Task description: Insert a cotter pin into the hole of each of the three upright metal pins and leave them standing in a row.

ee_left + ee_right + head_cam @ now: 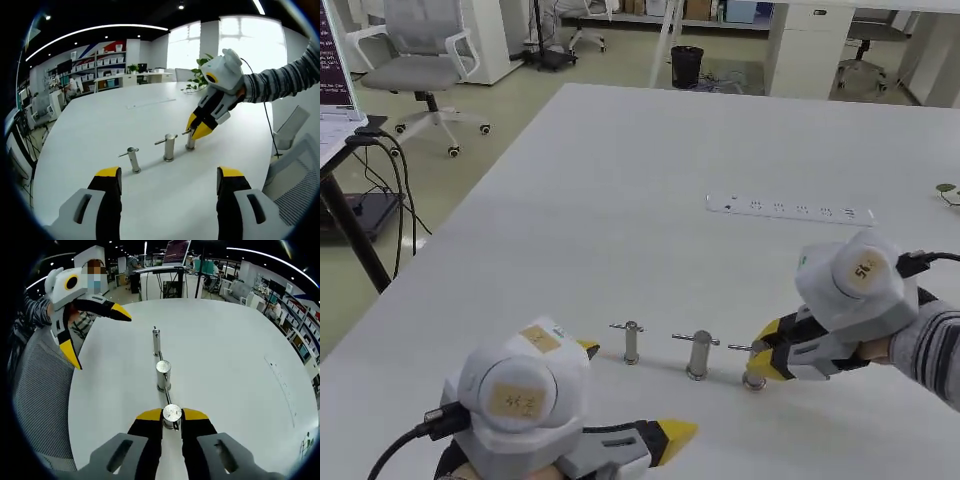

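My right tongs [172,418] are clenched on the head of the right-hand pin [172,412], one yellow jaw pressed to each side of it. I judge this to be a steadying grip. A cotter pin [740,348] juts from that head toward nine o'clock, and a narrow-footed pin needs bracing while the cotter pin is seated or checked. I cannot tell whether it is pushed fully through.

My left tongs [167,175] are released, with the jaws wide apart and nothing between them. They hover above the table [620,200] at about seven o'clock from the row. I read that as parking: out of the way, yet aimed at the pins should one need catching.

Moving outward, the middle pin [697,355] stands just at nine o'clock of the held one. The left-hand pin [631,343] stands beyond it, on the same bearing. Both are upright and apart from each other. Each has a thin cross-piece through its head that also points to nine o'clock. The three form a line running nine to three, so the task looks close to done.

What remains, I think, is letting go cleanly. If the jaws open unevenly, the pin could drag or tip toward its neighbour. The power strip [790,209] lies well apart at one o'clock and poses no obstacle.
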`<state>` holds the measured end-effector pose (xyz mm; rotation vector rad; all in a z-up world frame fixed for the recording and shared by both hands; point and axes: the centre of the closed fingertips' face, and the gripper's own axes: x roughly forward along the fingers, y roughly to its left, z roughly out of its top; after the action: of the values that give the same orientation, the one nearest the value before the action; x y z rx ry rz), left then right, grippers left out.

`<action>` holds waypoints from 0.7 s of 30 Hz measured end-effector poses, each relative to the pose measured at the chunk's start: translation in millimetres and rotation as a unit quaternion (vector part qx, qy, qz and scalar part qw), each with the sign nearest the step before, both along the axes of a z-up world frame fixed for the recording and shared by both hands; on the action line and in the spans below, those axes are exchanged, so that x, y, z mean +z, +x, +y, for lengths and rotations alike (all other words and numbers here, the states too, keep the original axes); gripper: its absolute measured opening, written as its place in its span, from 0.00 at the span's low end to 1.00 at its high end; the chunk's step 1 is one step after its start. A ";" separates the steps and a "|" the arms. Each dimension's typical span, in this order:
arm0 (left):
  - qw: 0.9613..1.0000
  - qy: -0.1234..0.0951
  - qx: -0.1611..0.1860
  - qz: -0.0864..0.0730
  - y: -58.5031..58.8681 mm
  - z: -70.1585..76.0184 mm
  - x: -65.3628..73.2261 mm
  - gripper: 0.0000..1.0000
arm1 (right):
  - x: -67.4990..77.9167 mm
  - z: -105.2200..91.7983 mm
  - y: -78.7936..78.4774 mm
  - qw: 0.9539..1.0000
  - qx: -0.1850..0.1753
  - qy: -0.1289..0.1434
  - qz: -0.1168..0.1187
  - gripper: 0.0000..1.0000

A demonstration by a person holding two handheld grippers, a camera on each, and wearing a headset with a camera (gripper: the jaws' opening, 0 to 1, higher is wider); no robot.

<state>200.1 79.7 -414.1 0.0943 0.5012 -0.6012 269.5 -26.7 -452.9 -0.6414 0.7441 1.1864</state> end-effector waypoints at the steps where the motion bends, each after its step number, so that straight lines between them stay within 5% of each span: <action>1: 1.000 0.001 0.003 -0.001 0.8 1.4 0.1 0.77 | -0.3 -0.2 0.7 1.000 -0.001 0.000 -0.001 0.08; 21: 1.000 0.014 0.018 -0.002 -0.7 23.2 -3.8 0.86 | -3.1 -7.2 5.2 1.000 0.005 -0.010 0.006 0.09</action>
<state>199.4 102.9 -417.9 0.1132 0.5074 -0.5595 274.7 -34.0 -456.0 -0.6552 0.7644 1.1949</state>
